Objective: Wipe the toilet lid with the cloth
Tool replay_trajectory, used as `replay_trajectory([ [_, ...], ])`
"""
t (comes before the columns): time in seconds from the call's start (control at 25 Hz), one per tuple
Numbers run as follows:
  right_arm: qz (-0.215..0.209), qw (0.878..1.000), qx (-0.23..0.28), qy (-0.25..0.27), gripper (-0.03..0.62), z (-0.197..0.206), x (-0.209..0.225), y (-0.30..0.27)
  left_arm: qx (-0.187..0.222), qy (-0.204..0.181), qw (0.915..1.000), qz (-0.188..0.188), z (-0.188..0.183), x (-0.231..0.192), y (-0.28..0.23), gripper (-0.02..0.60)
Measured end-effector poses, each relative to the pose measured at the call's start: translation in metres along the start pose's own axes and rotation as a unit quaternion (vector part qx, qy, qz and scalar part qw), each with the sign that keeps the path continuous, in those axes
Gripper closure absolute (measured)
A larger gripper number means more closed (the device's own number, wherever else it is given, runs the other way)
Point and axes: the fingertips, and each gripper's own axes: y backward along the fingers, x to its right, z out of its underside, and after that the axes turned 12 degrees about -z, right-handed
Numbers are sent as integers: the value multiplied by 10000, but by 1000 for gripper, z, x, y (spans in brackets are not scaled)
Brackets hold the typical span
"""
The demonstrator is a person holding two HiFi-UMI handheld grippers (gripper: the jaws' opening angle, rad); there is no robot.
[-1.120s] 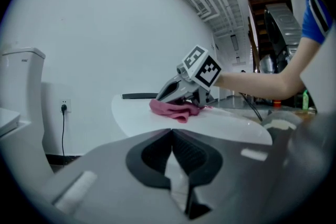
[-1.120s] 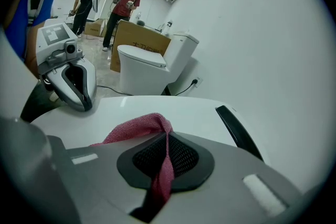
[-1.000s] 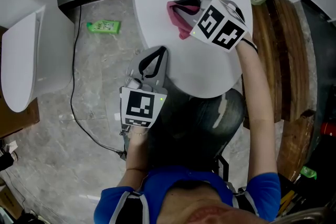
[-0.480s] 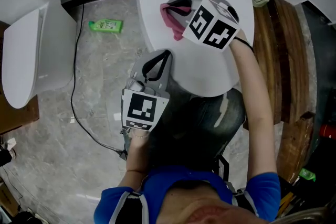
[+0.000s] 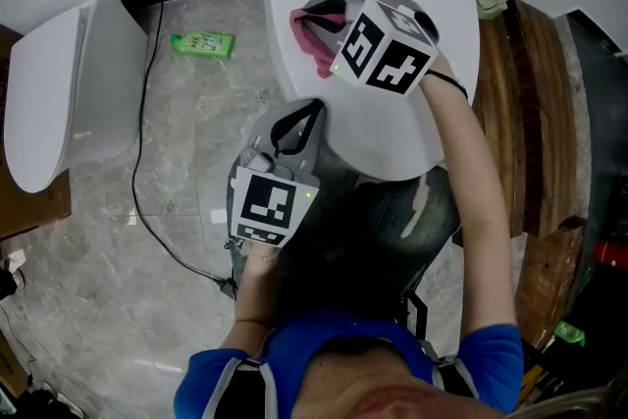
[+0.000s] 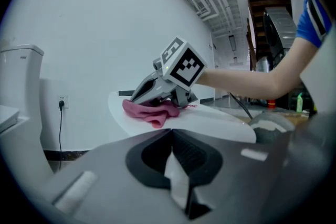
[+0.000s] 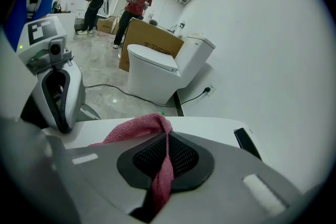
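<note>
The white oval toilet lid [image 5: 392,137] lies shut in front of me. A pink cloth [image 5: 312,36] rests bunched on its left half, and my right gripper [image 5: 306,15] is shut on it, jaws pointing left. In the right gripper view the cloth [image 7: 135,131] runs from the lid [image 7: 220,126] into the shut jaws of the right gripper [image 7: 167,135]. My left gripper [image 5: 312,103] hovers at the lid's near left edge, shut and empty. From the left gripper [image 6: 170,131], the cloth [image 6: 152,112] shows on the lid [image 6: 215,122] under the right gripper [image 6: 134,99].
A second white toilet [image 5: 59,83] stands on the marble floor at the left. A green packet [image 5: 201,44] and a black cable [image 5: 142,113] lie between the two toilets. Wooden boards [image 5: 520,113] run along the right. Two people [image 7: 136,5] stand far off by a cardboard box [image 7: 149,39].
My right gripper has dragged the pink cloth leftward across the lid, toward its left edge. The left gripper has stayed about where it was.
</note>
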Motion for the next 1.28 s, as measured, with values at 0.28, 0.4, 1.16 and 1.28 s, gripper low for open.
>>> replay_trajectory([
  [0.28, -45, 9999, -18, 151, 586, -12, -5, -7, -22, 3, 10000, -25, 1, -2, 4, 578],
  [0.4, -71, 9997, -21, 215, 586, -17, -7, -11, -40, 15, 10000, -17, 3, -2, 6, 578],
  [1.16, -180, 9990, 62, 393, 586, -31, -31, -15, -98, -31, 9999, -75, 7, -2, 14, 578],
  [1.28, -208, 9988, 93, 434, 586, -33, -36, -15, -107, -39, 9999, -100, 7, -4, 15, 578],
])
